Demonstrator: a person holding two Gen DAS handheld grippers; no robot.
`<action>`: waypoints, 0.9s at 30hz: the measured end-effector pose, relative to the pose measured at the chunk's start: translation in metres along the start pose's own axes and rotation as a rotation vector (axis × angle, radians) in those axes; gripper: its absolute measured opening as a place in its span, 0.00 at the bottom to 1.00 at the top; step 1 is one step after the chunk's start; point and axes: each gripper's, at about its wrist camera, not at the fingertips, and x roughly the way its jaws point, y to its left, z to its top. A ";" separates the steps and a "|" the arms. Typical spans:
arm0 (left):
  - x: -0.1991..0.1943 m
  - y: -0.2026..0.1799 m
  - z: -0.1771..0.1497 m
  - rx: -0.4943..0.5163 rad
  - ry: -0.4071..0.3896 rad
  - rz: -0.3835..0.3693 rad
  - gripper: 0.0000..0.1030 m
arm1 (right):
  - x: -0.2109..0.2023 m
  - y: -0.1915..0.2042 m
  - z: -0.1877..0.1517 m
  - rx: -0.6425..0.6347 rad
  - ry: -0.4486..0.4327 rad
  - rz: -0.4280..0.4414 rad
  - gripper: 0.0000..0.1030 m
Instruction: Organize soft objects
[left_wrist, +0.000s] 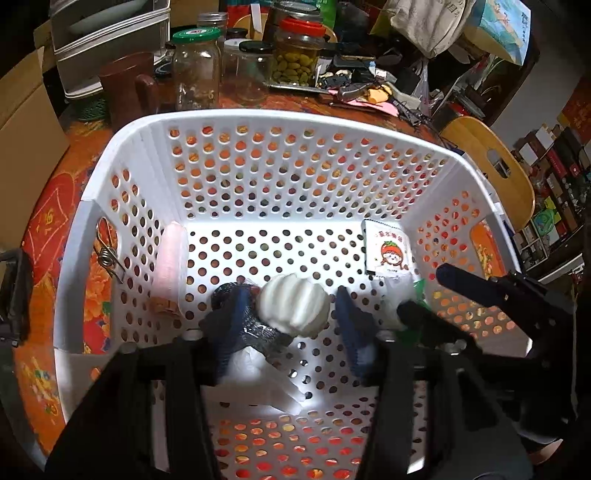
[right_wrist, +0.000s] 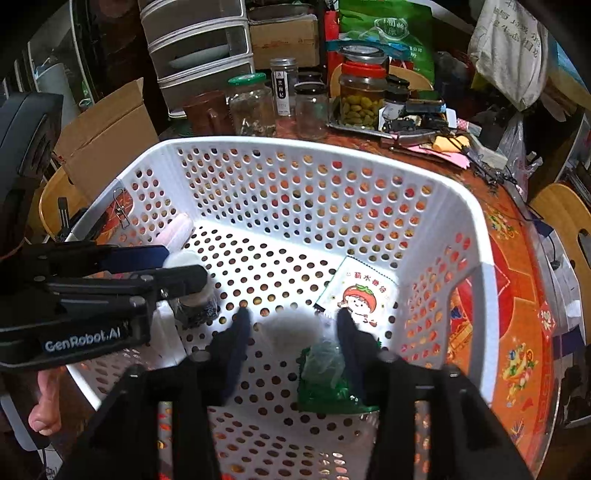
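soft white ridged toy (left_wrist: 293, 304) in basket (left_wrist: 295, 122) | left gripper (left_wrist: 295, 314) spread, released | right gripper (right_wrist: 291, 325) parted, possibly touching green packet (right_wrist: 325, 369) | risk: snagging packet on withdrawal

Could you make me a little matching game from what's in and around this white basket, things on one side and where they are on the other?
Things:
1. pink roll
2. cartoon packet
3. metal clip
4. olive jar

Places:
A. on the table behind the basket
B. basket's right side
C. clipped on the left wall
D. leaning in the left corner

Pairs: 1-D, 2-B, 3-C, 4-A
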 end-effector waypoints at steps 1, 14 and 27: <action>-0.002 0.000 0.000 -0.001 -0.005 -0.006 0.63 | -0.001 0.000 0.000 -0.001 -0.006 0.001 0.63; -0.072 0.003 -0.023 0.036 -0.163 0.006 0.97 | -0.061 0.002 -0.022 0.014 -0.140 0.016 0.86; -0.189 -0.002 -0.149 0.108 -0.401 0.129 1.00 | -0.162 0.023 -0.131 0.056 -0.372 -0.024 0.92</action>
